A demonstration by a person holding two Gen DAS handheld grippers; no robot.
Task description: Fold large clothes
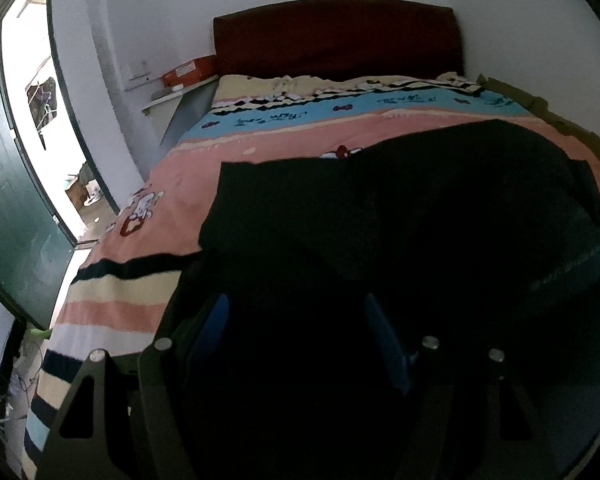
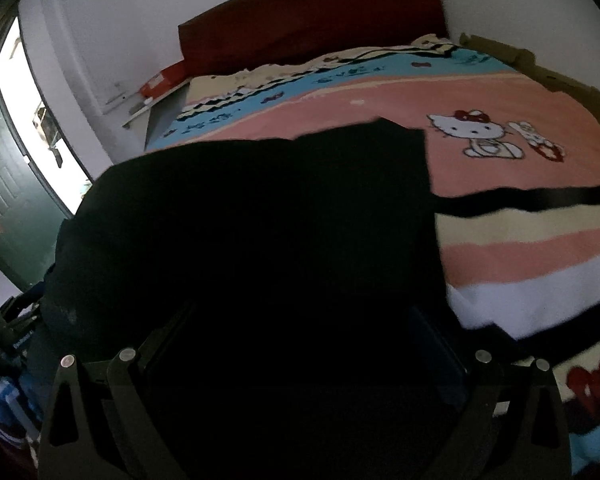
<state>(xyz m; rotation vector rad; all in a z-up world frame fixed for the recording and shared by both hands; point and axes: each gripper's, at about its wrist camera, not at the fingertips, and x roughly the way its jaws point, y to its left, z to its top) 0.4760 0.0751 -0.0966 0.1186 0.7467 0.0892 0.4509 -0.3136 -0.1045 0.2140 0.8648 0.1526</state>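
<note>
While daylight is pouring through the open dark green door (image 1: 8, 200) at the far left, a white shelf (image 1: 176, 94) is carrying an orange box (image 1: 190, 70) beside the dark red headboard (image 1: 336, 36). A striped cartoon-print blanket (image 1: 148, 196) is covering the bed, its pink band running under the large black garment (image 1: 400, 200), which is lying spread across the middle of the bed and reaching down to both cameras. The left gripper (image 1: 296, 332) is sitting low over the near edge of that cloth, its blue fingers (image 1: 214, 328) standing wide apart; black fabric is filling the gap between them, though the view is so dark there that whether they are pinching it cannot be told. Further right, in the right wrist view, the same garment (image 2: 260, 208) is blanketing the lower centre, and the right gripper (image 2: 300, 336) is showing its jaws spread wide, the fingers barely readable against the cloth, possibly resting on it. Beyond the garment's right edge a white cat print (image 2: 472, 132) is lying exposed on the pink band, with cream, pink and white stripes (image 2: 532, 256) running below it.
</note>
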